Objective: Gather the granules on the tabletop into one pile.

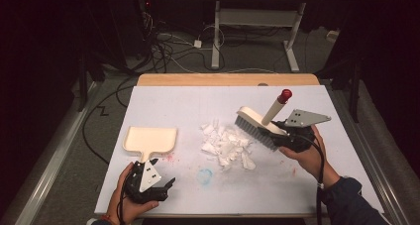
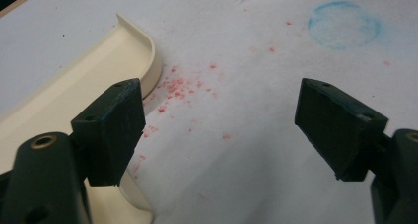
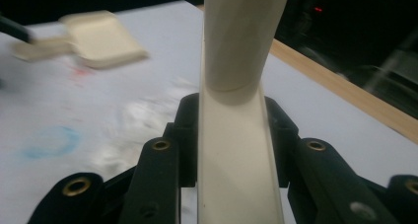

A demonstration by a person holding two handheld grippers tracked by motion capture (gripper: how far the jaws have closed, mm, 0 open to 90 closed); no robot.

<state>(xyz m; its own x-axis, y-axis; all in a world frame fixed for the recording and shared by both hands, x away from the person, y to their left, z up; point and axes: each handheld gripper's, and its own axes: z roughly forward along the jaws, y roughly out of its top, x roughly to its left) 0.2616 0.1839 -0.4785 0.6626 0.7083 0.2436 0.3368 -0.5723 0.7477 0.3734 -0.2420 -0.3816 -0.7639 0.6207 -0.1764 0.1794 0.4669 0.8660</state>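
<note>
A cream dustpan (image 1: 150, 137) lies at the left on the white table cover (image 1: 307, 185), its short handle pointing toward me. Just behind that handle my left gripper (image 1: 163, 171) is held open, empty. In the left gripper view the dustpan (image 2: 74, 95) lies under the left finger (image 2: 113, 128). A pile of white paper scraps (image 1: 226, 143) sits mid-table. My right gripper (image 1: 282, 133) is shut on the back of a cream brush (image 1: 253, 119) with grey bristles and a red-capped handle (image 1: 284, 95), to the right of the pile. In the right gripper view the brush (image 3: 239, 155) is clamped between the jaws.
A blue ring mark (image 1: 204, 175) and red specks (image 2: 177, 86) stain the cover near the front. A wooden table edge (image 1: 228, 79) runs along the far side. Cables and a desk frame (image 1: 257, 22) lie on the floor beyond.
</note>
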